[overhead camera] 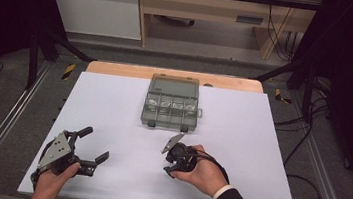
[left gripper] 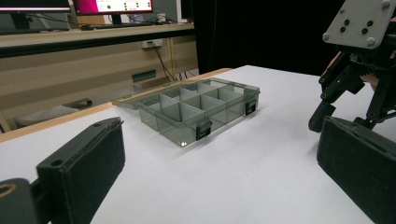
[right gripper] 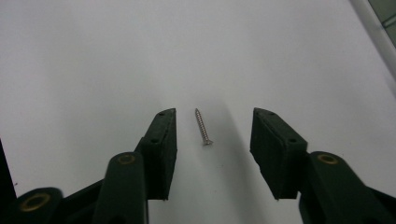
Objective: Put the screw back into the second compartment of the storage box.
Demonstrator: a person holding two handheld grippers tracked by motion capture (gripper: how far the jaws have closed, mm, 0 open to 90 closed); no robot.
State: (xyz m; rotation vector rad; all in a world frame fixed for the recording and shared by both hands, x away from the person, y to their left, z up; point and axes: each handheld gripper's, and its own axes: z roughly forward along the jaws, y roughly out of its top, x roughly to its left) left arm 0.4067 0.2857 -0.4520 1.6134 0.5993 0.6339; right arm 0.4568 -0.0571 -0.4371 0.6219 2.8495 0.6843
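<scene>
White paper is covering the surface (overhead camera: 113, 102), and a small silver screw (right gripper: 203, 126) is lying flat on it, sitting between the spread jaws of the right tool (right gripper: 212, 154), touching neither. That tool is pointing down at about five o'clock on the surface. At nine o'clock from it, the left tool (overhead camera: 92, 145) is resting with its jaws gaping wide. At twelve o'clock, a smoky compartment box (overhead camera: 172, 102) is sitting open.

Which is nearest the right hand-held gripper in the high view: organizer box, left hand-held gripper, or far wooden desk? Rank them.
1. Organizer box, just ahead.
2. Left hand-held gripper, off to its left.
3. Wooden desk, beyond the table.
</scene>
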